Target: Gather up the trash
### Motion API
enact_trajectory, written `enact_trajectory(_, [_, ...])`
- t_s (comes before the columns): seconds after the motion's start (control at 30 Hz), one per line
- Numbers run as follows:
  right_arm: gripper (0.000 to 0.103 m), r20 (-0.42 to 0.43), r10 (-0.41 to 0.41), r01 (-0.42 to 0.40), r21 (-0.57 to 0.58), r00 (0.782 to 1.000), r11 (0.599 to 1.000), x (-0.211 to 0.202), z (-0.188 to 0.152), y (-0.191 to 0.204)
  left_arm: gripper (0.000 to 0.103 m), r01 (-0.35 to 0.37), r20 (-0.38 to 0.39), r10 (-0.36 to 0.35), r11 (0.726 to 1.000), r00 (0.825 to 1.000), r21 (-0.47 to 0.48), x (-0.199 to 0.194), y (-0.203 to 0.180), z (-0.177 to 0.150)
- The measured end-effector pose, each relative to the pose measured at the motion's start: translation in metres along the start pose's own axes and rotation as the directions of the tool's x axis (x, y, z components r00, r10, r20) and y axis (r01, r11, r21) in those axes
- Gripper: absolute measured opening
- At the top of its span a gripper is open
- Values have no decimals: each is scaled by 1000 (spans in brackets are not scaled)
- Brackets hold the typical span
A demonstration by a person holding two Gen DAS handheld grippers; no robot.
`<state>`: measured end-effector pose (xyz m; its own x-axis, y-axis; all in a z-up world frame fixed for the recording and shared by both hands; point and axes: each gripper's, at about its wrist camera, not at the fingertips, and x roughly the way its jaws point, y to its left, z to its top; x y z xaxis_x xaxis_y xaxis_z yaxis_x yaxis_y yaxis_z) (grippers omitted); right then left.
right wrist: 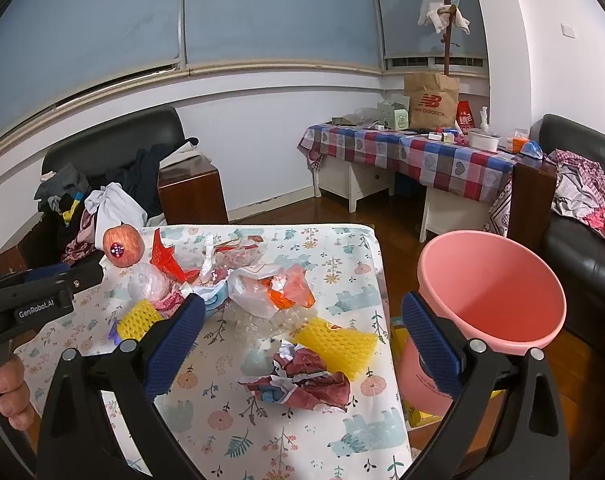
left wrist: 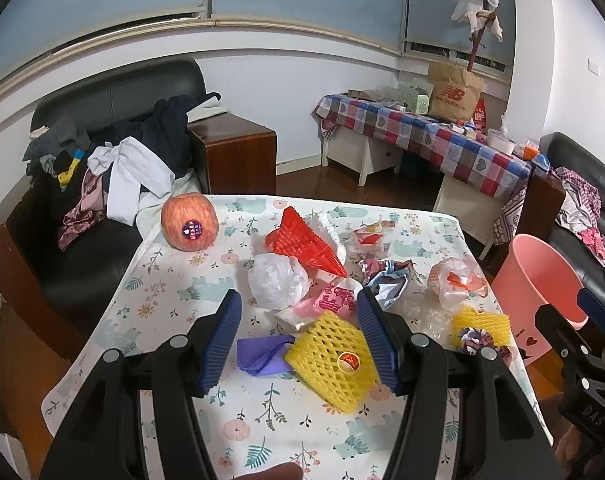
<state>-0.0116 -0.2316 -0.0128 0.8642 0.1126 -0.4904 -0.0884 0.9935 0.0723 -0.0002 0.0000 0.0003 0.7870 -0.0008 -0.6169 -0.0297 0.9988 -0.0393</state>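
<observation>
Trash, assorted, spread over the floral-cloth table [left wrist: 174, 280] at mid-frame of both views: yellow foam net [left wrist: 334, 360] at lower centre of the left wrist view, with a purple scrap [left wrist: 262, 354] touching its left edge; second yellow foam net [right wrist: 336, 342] and crumpled red-and-white paper [right wrist: 302, 384] at lower centre of the right wrist view; white plastic wad [left wrist: 276, 280], red mesh sleeve [left wrist: 306, 240] and clear bag with orange contents [right wrist: 270, 292] farther back; apple [left wrist: 189, 222] at upper left of the pile, apparently not trash; pink bin [right wrist: 498, 280] beside the table's right edge, seemingly with nothing in it; left gripper [left wrist: 300, 338] jaws apart, hovering with the first net between them, holding nothing; right gripper [right wrist: 302, 348] jaws wide apart over the paper and second net, holding nothing. Step judged: first pickup, nothing yet binned. Next move calls for lowering and closing on a light, crushable piece, then carrying it right to the bin.
</observation>
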Motion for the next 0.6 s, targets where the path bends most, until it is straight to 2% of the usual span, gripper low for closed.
enact_trajectory(0.6, [99, 19, -13, 12, 19, 1000, 1000, -17, 0, -3, 60, 1, 2, -1, 1000, 1000, 2, 3, 0, 2])
